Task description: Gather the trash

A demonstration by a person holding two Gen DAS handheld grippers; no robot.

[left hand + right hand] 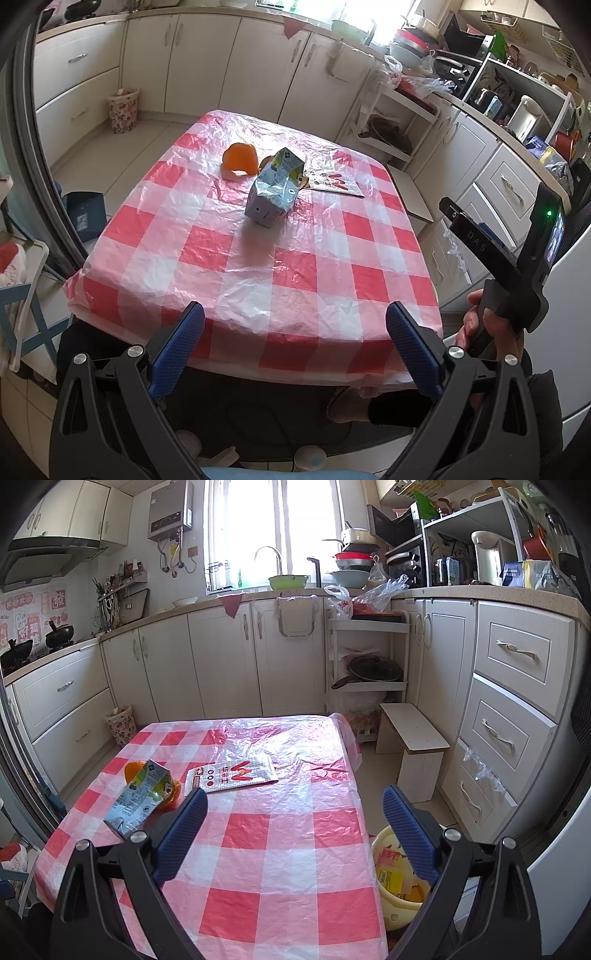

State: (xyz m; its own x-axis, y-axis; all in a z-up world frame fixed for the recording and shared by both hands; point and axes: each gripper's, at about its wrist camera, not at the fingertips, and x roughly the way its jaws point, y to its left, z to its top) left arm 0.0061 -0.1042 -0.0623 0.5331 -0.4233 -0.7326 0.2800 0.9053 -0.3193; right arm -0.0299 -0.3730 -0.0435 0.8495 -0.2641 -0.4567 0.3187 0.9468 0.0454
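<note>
**Trash ahead, both grippers empty**

Stood wide open, the left gripper (295,336), with nothing between the blue ribbed fingers (181,343). Hung over the near edge of the counter with the red and white checked plastic cover (295,273). Same for the right gripper (295,823): spread wide, holding nothing, low over the near right part of the cover.

Lay straight ahead of the left gripper and well apart from it, the crumpled blue and green drink carton (275,186). Stood almost upright on its base, with the pinched top leaning away. Seemed lined up with the left gripper best. Sat off to the left of the right gripper, looking nearer there but out to one side.

Looked dented and squashed, with shiny creased sides. Probably light and easy to squeeze flatter.

Sat just behind the carton, a little to the left, the orange curved peel (240,158), open side down. Peeked out beside the carton, another small orange piece (173,794).

Rested flat on the cover beyond the carton to the right, the flat white wrapper with a red letter on it (232,773). Stretched sideways across the counter. Seemed closer to the right gripper's line.

Waited on the floor at the right of the counter, the pale yellow round bin (399,878), already with yellow scraps inside. Probably the place for the trash.
</note>
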